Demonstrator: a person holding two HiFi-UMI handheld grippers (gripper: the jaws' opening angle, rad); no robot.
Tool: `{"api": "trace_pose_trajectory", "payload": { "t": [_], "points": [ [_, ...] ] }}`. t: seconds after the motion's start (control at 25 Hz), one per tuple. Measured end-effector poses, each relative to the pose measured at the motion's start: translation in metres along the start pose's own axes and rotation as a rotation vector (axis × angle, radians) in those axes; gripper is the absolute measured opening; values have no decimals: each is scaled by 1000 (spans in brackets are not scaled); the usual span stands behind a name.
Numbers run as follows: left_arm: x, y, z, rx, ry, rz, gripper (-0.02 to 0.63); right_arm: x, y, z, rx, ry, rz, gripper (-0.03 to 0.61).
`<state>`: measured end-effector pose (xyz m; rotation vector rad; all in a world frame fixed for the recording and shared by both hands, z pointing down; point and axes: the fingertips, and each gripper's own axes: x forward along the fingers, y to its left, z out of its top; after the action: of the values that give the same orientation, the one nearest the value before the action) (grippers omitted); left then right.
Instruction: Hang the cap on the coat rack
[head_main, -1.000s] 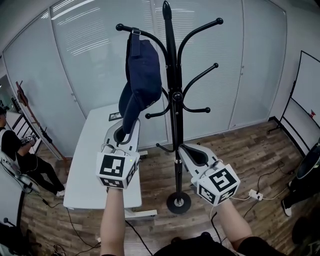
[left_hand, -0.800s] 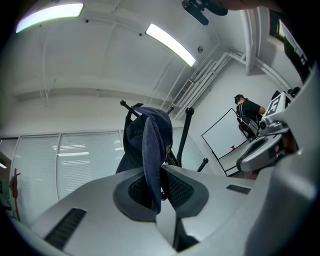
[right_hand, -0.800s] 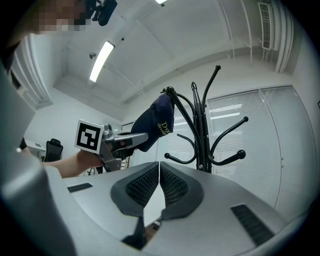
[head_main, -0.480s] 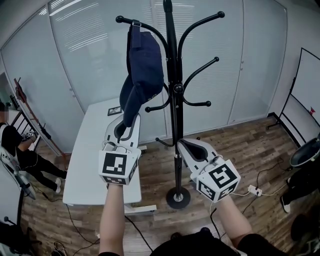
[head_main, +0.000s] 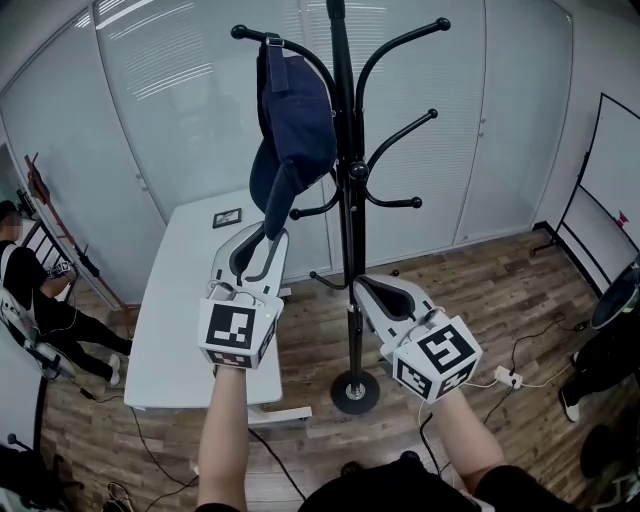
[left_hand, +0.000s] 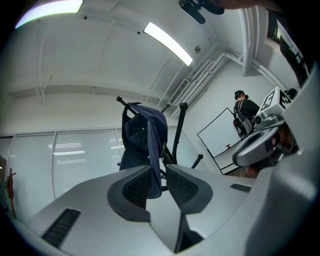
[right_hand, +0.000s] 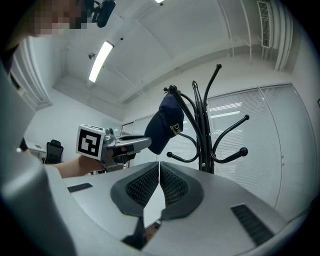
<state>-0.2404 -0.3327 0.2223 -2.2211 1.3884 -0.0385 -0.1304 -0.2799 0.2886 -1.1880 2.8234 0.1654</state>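
The navy fabric cap hangs by its strap on an upper hook of the black metal coat rack, its brim between the slightly parted jaws of the left hand-held gripper, which looks released. That gripper is best lowered straight down without dragging the brim. The right hand-held gripper is clenched and empty.

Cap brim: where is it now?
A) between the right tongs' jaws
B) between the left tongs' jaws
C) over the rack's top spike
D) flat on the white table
B: the left gripper view shows the cap brim hanging down between the jaws of the left tongs, while the right tongs are shut on nothing.
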Motion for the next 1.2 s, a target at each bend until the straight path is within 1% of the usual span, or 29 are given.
{"api": "trace_pose_trajectory", "payload": {
  "t": [0.52, 0.64, 0.8, 0.96, 1.2],
  "points": [
    [2, -9, -7, 2, 13, -19, 104, -3, -3, -6, 10, 12, -13, 32],
    [2, -10, -5, -2, 10, -15, 104, -5, -5, -6, 3, 6, -5, 32],
    [-1, -15, -7, -9, 20, -7, 103, -9, -7, -7, 20, 12, -8, 32],
    [-5, -21, -8, -18, 39, 7, 104, -14, -8, -5, 29, 6, 11, 32],
    [-17, -38, -9, -34, 72, 42, 104, -22, -12, -6, 30, 12, 64, 32]
  ]
}}
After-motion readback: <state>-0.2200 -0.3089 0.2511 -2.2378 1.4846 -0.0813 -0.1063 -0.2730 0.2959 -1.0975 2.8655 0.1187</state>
